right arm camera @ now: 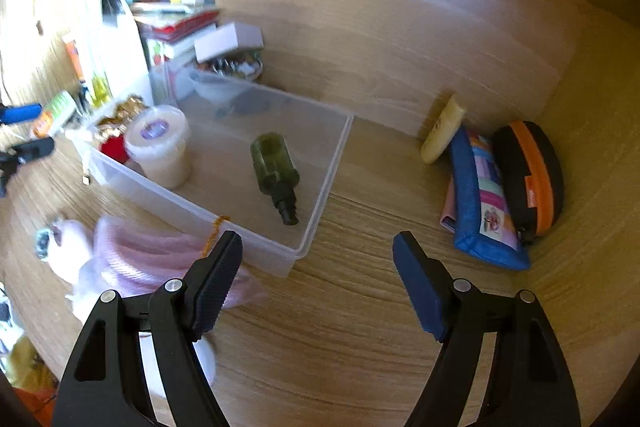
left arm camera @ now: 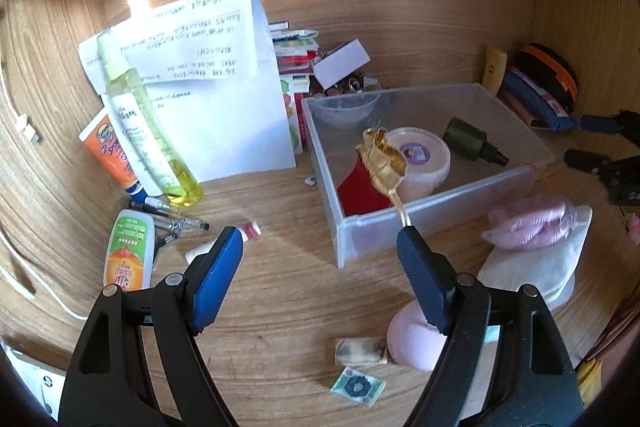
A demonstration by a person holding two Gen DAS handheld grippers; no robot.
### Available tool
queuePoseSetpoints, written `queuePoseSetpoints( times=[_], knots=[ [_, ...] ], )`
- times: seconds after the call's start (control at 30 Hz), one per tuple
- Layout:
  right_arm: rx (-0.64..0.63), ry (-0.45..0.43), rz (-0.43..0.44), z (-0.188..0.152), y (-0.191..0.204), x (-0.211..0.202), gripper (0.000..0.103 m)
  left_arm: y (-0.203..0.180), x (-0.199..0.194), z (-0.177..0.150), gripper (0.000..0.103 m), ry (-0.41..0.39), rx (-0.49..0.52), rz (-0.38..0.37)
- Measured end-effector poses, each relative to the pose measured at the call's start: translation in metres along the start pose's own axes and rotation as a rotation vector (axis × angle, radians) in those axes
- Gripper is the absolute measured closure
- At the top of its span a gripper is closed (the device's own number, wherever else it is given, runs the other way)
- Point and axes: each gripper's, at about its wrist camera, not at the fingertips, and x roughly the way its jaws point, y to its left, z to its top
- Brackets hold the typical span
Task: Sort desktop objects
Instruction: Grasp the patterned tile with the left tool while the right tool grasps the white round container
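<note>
A wooden desk (left arm camera: 280, 195) enclosed by wooden walls is showing from two cameras mounted on handheld tongs. The left gripper (left arm camera: 320, 247) is hovering with its blue-padded fingers spread wide, holding nothing, though a gold ribbon (left arm camera: 402, 211) is trailing just at its right fingertip. That ribbon is running up to a red pouch with a gold top (left arm camera: 372, 171), which is sitting inside the near left corner of a clear plastic bin (left arm camera: 352, 227). Also lying in the bin are a round pale tub with a purple label (left arm camera: 420, 155) just right of the pouch, and a dark green bottle (left arm camera: 472, 139) on its side toward the far right.

The right gripper (right arm camera: 318, 255) is hovering wide open and empty over bare desk near the bin's (right arm camera: 296, 251) near corner. A pink bundle (right arm camera: 152, 255) is lying left of it, blurred. To the far right, a blue pencil case (right arm camera: 480, 203) and a black-and-orange case (right arm camera: 532, 171) are leaning against the wall.

On the left, a tall yellow-green bottle (left arm camera: 148, 123) and an orange tube (left arm camera: 108, 155) are leaning against white papers (left arm camera: 224, 83), with pens (left arm camera: 172, 219) lying nearby.
</note>
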Motion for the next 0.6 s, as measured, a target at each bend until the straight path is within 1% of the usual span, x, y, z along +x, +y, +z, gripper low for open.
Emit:
queuePoseSetpoints(
  times=[0.1,0.23,0.33,0.4,0.47,0.53,0.6],
  knots=[
    [0.019,-0.038,0.036,-0.007,0.004,-0.018,0.028,0.004,-0.002,-0.01,0.022,0.019,-0.002,-0.008],
    [0.038,-0.053,0.088,-0.02,0.013,-0.029,0.027,0.01,-0.005,-0.028,0.019,0.051,-0.008,0.001],
    [0.047,-0.053,0.142,-0.037,0.021,-0.034,0.026,0.017,-0.005,-0.045,0.017,0.089,-0.034,-0.006],
    [0.047,-0.057,0.167,-0.046,0.026,-0.035,0.022,0.021,-0.004,-0.057,0.017,0.115,-0.052,-0.011],
    [0.063,-0.058,0.185,-0.057,0.03,-0.036,0.021,0.023,-0.004,-0.068,0.017,0.135,-0.065,-0.007],
    [0.089,-0.042,0.217,-0.068,0.034,-0.032,0.021,0.025,-0.004,-0.077,0.017,0.15,-0.073,-0.008],
    [0.107,-0.023,0.23,-0.077,0.035,-0.028,0.021,0.026,-0.004,-0.087,0.017,0.167,-0.091,-0.013]
  ],
)
